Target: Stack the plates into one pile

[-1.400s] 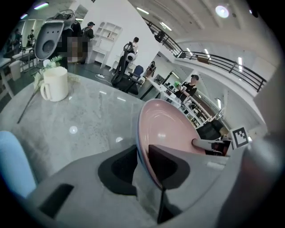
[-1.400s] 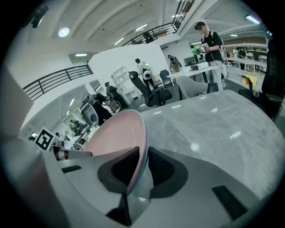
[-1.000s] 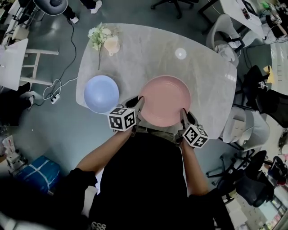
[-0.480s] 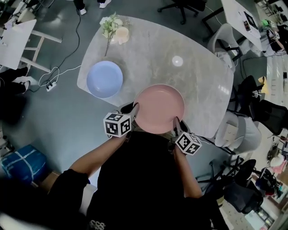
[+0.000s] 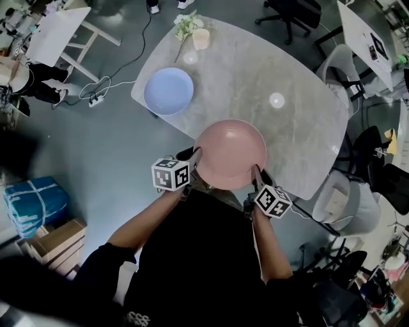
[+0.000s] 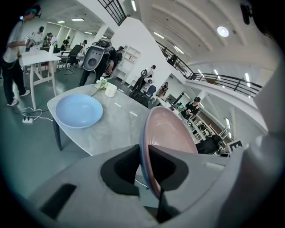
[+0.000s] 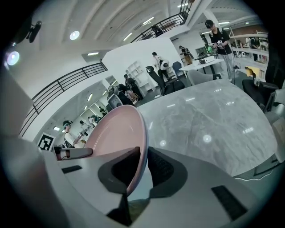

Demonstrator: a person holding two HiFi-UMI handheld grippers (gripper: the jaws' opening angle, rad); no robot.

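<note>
Risk: pink plate, centre frame over the table edge, pinched at opposite rim points by left gripper and right gripper, may tilt or slip before reaching blue plate, upper left, if either thin rim grip loosens.

Open-plan office or lab, swivel chairs, work desks, mezzanine railing

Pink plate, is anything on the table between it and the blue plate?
Nothing visible does. Only bare table lies between the pink plate and the blue plate. The cup and flowers sit farther away, at the far edge, off that path.
</note>
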